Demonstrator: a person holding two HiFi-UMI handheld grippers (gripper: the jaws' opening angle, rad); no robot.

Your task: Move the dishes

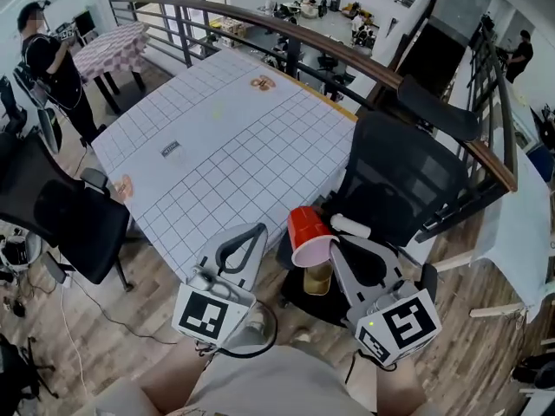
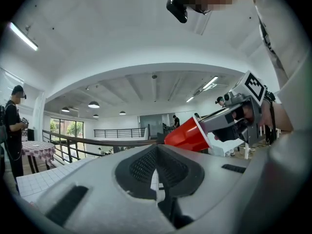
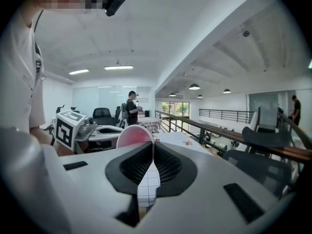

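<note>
Pinching red cup (image 1: 308, 232) rim — right gripper (image 3: 152, 147) fingers (image 3: 171, 165) | left gripper (image 2: 157, 149) fingers (image 2: 140, 167) pressed together, empty

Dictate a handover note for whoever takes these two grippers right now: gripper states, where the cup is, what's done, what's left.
Right gripper: shut on the rim of the red cup, which is in the air, tipped on its side, just off the near edge of the gridded table.
Left gripper: shut, nothing between its jaws, beside the cup.
Done: cup is picked up.
Left: carry it over and set it down; the frames show no set-down spot.
</note>
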